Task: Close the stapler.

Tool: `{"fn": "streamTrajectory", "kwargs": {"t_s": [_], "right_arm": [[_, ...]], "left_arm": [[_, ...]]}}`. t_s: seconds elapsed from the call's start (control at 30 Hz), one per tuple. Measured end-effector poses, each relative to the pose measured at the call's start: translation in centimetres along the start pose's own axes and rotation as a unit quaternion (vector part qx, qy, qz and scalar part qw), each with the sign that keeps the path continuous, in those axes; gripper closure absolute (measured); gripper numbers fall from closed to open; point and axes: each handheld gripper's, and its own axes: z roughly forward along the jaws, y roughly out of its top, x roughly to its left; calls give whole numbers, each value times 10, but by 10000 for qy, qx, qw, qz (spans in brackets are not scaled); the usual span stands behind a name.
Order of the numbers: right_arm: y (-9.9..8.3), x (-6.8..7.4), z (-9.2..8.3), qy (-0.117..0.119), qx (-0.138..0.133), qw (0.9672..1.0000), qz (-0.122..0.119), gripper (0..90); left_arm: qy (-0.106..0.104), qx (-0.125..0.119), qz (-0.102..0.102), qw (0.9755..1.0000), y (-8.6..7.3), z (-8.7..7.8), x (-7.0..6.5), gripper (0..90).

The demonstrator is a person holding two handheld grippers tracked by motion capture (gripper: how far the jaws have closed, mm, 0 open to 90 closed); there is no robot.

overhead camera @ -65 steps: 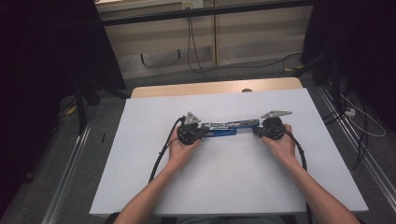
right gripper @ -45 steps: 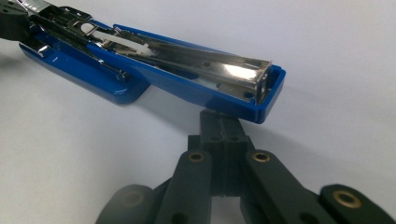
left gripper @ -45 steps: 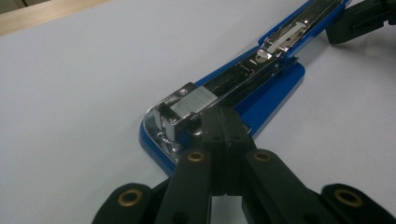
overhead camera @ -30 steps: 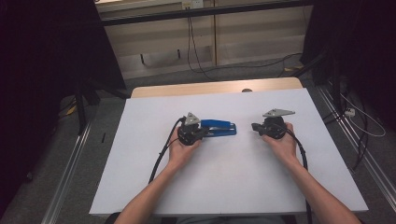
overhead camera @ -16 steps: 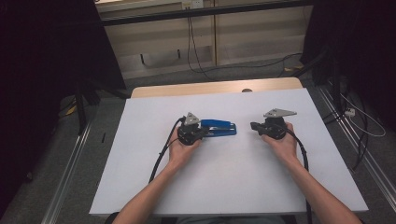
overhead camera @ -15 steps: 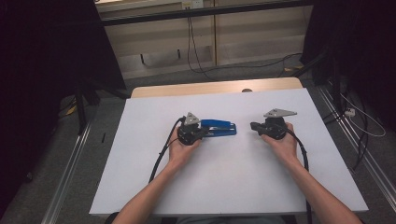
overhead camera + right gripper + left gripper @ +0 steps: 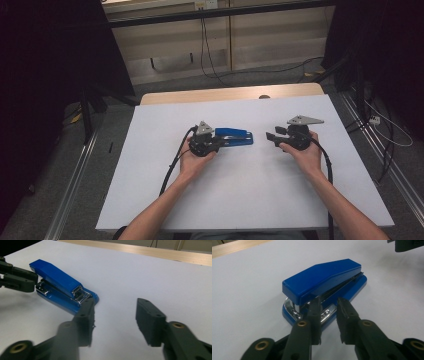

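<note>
A blue stapler [image 7: 234,136] lies on the white sheet between my hands. My left gripper [image 7: 220,142] points right at the stapler's hinge end. In the left gripper view that stapler [image 7: 324,282] lies just past my left gripper [image 7: 329,305], whose jaws have just been opening; a gap shows between them and the pads do not press on it. My right gripper [image 7: 270,136] sits a short way to the right of the stapler, pointing left. Its jaws have just been opening too. The right gripper [image 7: 115,311] stands wide apart over bare sheet, with the stapler [image 7: 62,283] beyond its left jaw.
The white sheet [image 7: 250,200] covers the table, and a strip of wooden tabletop [image 7: 230,94] shows at the far edge. A black cable [image 7: 172,167] trails from the left gripper along the forearm. Cables and metal rails lie on the floor around the table.
The right gripper has drawn away to the right from the stapler's end, where it was 2.2 s ago. The stapler and the left hand have stayed in place.
</note>
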Motion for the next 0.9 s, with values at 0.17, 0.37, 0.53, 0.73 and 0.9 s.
{"fn": "streamTrajectory", "kwargs": {"t_s": [0.17, 0.37, 0.53, 0.73, 0.9], "right_arm": [[0, 1, 0, -143, -100, 9998, 65, 260], [2, 8, 2, -177, -137, 9997, -62, 115], [5, 13, -2, -224, -311, 9992, -69, 56], [4, 14, -9, -354, -403, 9985, -142, 39], [4, 15, -15, -498, -422, 9978, -152, 37]], "left_arm": [[-34, -120, -104, 9999, 0, -8, 1, 603], [251, -261, -94, 9993, -1, -18, 0, 323], [373, -341, -236, 9984, -1, -24, 7, 207], [335, -334, -276, 9985, -1, -32, 10, 64], [241, -529, -292, 9979, -6, -45, 13, 45]]}}
